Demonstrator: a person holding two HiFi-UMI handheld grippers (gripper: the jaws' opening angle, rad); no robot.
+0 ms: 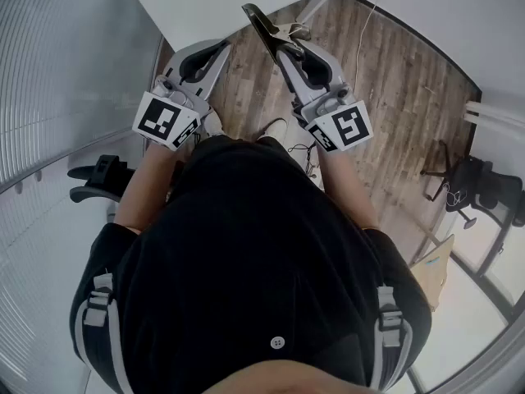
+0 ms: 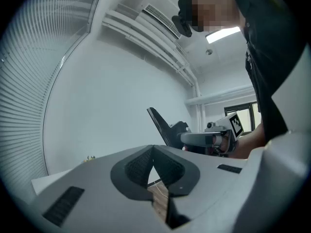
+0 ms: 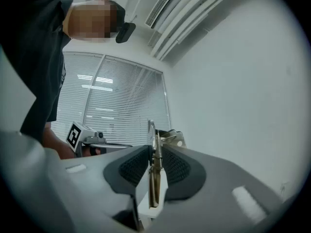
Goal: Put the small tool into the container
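Wood floor [image 1: 385,80] below; right tongs [image 3: 155,152] pinch slim brassy sprung tool [image 3: 154,184], left tongs [image 2: 153,149] closed

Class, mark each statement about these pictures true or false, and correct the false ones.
1. The right tongs grip a small tool. True.
2. The left tongs hold a second tool. False: their jaws are together with nothing between them.
3. The floor is covered in carpet. False: it is made of wooden planks.
4. Window blinds show behind the tongs in the right gripper view. True.
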